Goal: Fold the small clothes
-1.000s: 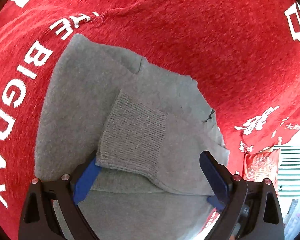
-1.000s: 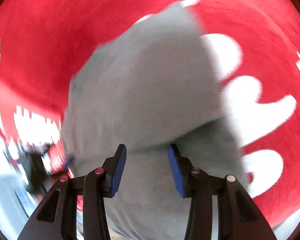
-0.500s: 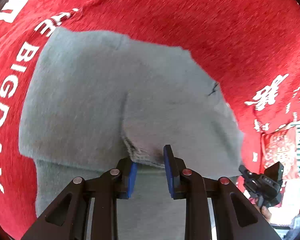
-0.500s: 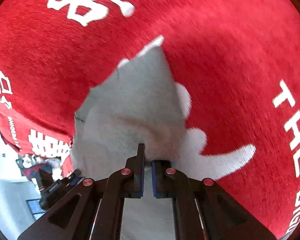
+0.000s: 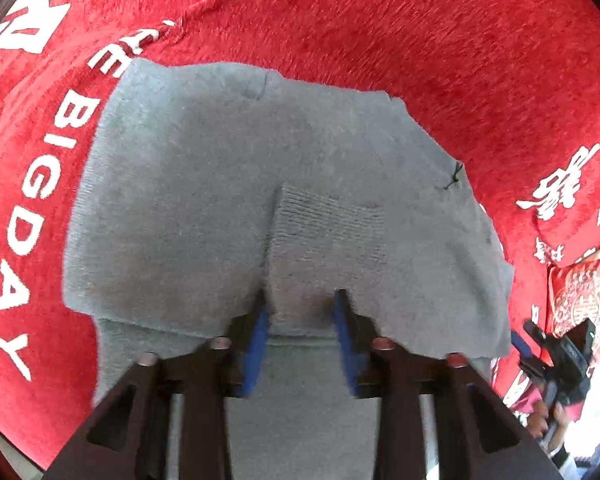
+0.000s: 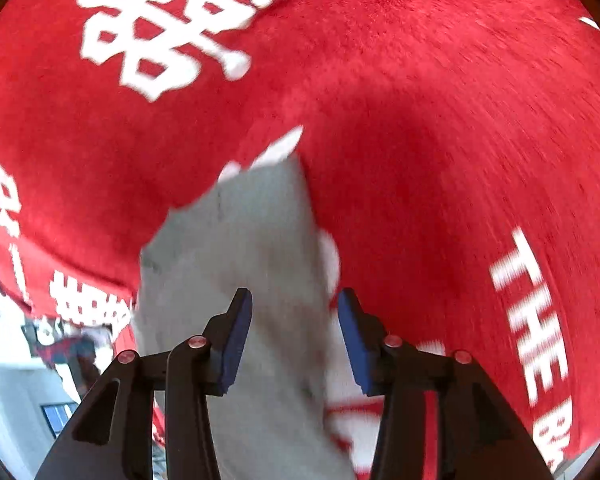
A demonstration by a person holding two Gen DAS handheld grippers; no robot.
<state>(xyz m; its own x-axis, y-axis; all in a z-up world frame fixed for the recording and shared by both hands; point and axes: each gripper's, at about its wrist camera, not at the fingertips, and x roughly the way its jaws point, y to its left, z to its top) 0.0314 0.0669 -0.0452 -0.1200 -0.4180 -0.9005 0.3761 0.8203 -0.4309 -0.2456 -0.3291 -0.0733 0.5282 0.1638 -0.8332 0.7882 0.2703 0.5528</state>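
Flat: gray garment [image 5: 228,200] on red cloth [image 5: 440,52]

White lettering on the red cloth

The red cloth [image 5: 420,40] reads "BIG DAY" along its left edge; the right wrist view shows "THE" and a double-happiness character.

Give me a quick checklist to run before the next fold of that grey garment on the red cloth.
1. Grey garment lies wholly on red cloth: ok.
2. Ribbed cuff folded onto the body: ok.
3. Left gripper jaws, just opening, off the cuff: cannot tell.
4. Right gripper jaws, just opening, free of fabric: ok.
5. Folded edges squared up: cannot tell.
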